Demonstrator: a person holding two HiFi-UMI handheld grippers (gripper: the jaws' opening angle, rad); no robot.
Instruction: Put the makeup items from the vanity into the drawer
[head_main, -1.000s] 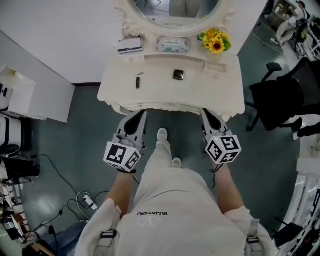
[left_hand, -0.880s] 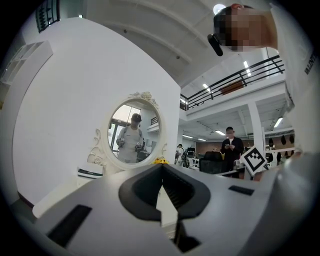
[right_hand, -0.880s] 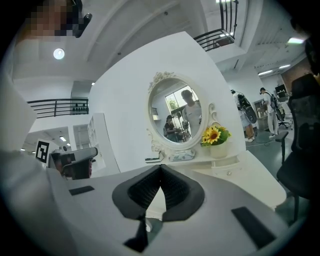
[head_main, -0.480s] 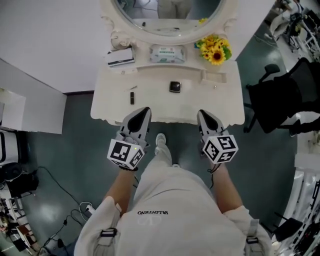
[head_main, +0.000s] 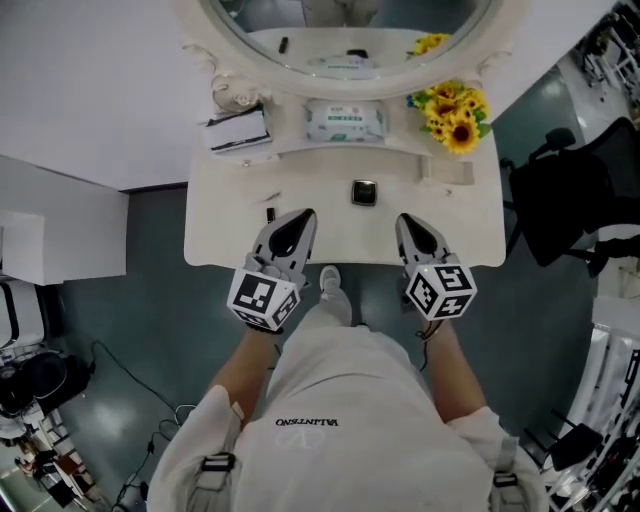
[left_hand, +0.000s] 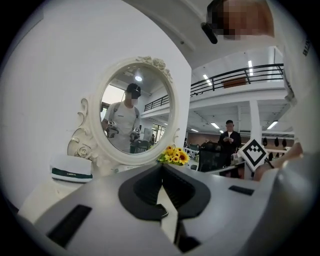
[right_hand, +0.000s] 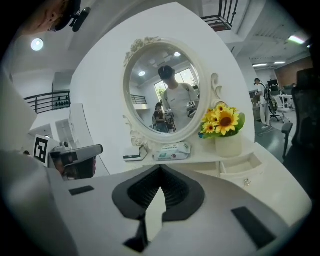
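Head view, tabletop: I look steeply down on a white vanity tabletop (head_main: 215, 235) with an oval mirror (head_main: 340, 30) at its far side.
Head view, makeup: A square black compact (head_main: 364, 192) lies mid-tabletop. A slim dark stick (head_main: 270, 214) lies left of it, nearer the near edge.
Head view, shelf: A boxed item (head_main: 238, 130), a wipes pack (head_main: 345, 120) and sunflowers (head_main: 455, 112) line the far shelf. A small drawer (head_main: 447, 171) below the flowers looks pulled open.
Head view, grippers: The left gripper (head_main: 303, 214) hangs over the near edge, just right of the stick. The right gripper (head_main: 408, 218) is near the compact, apart from it.
Left gripper view, jaws: The left gripper (left_hand: 161, 167) has its tips pressed together with nothing between them. Mirror (left_hand: 137, 117) and sunflowers (left_hand: 174, 156) stand beyond.
Right gripper view, jaws: The right gripper (right_hand: 161, 167) is likewise fully closed and empty. The wipes pack (right_hand: 171, 151), sunflowers (right_hand: 223, 122) and drawer (right_hand: 242, 167) are ahead, and the compact is hidden behind the jaws.
Progress: As I judge it, nothing is in the drawer yet.
Risk, stick: If I come in with the jaws closed, I could nudge it and roll it off the near edge.
Risk, compact: It is flat and low. Pads that close too high may skid it away.
Risk, drawer: It sits just beside the flower pot, so a wide swing of the right gripper could tip the pot.
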